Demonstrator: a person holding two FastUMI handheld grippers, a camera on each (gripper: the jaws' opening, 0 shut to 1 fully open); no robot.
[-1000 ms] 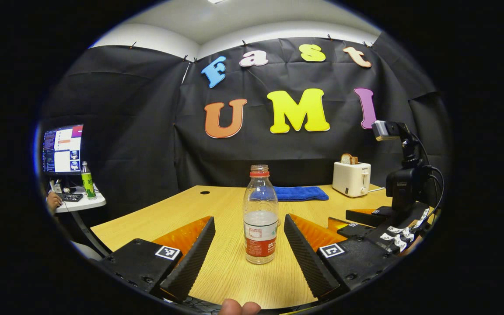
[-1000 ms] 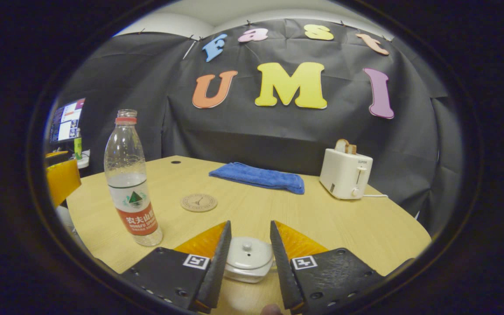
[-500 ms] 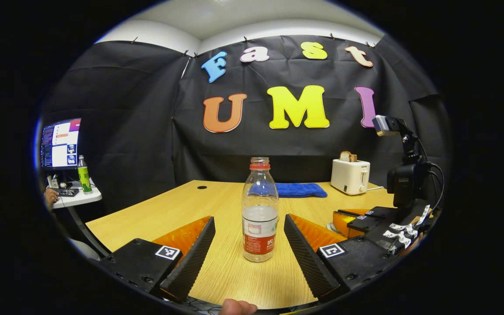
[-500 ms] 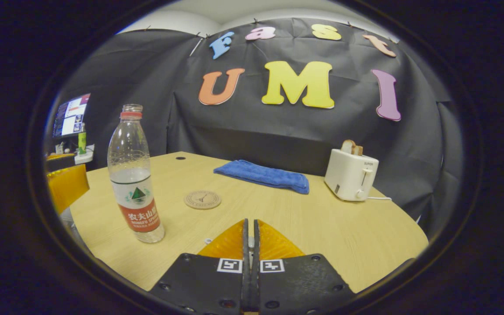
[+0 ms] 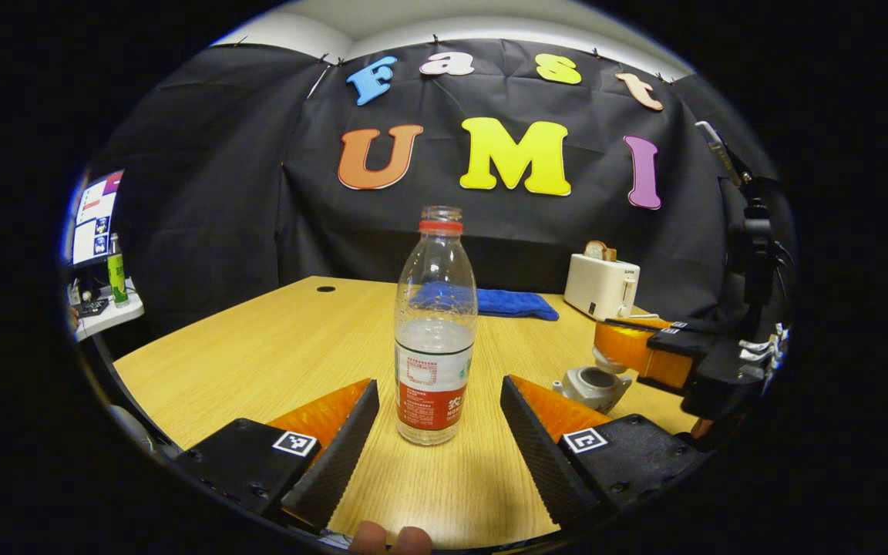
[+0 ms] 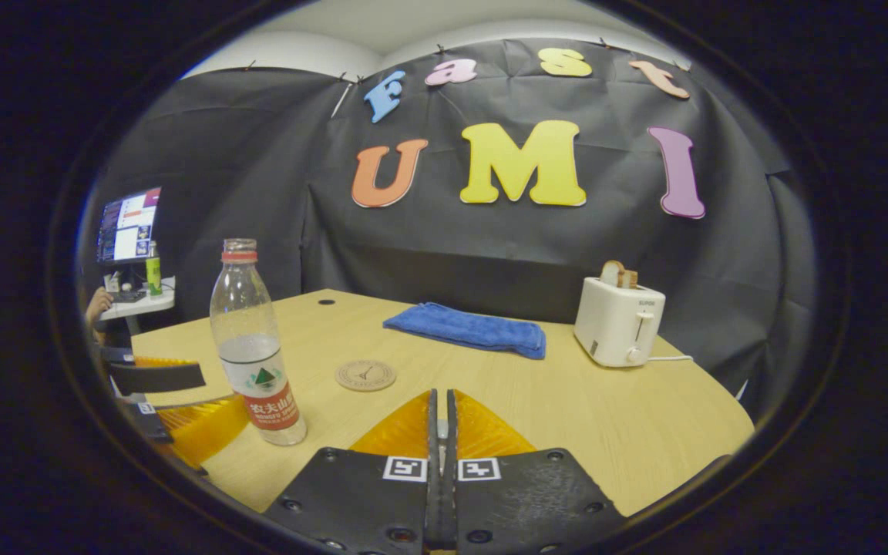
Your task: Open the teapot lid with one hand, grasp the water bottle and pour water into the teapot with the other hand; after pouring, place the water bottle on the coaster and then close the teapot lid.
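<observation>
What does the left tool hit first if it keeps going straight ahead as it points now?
Probably the water bottle: it stands upright on the table, between the open fingers of the left tool and slightly ahead of their tips.

On my wooden table (image 6: pixel 629 416) a folded blue towel (image 6: pixel 469 329) lies near the back, and a white toaster (image 6: pixel 618 321) with what looks like bread (image 6: pixel 618 273) stands to its right. A monitor (image 6: pixel 128 225) glows far left.

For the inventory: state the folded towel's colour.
Blue towel, clearest in the right gripper view.
</observation>
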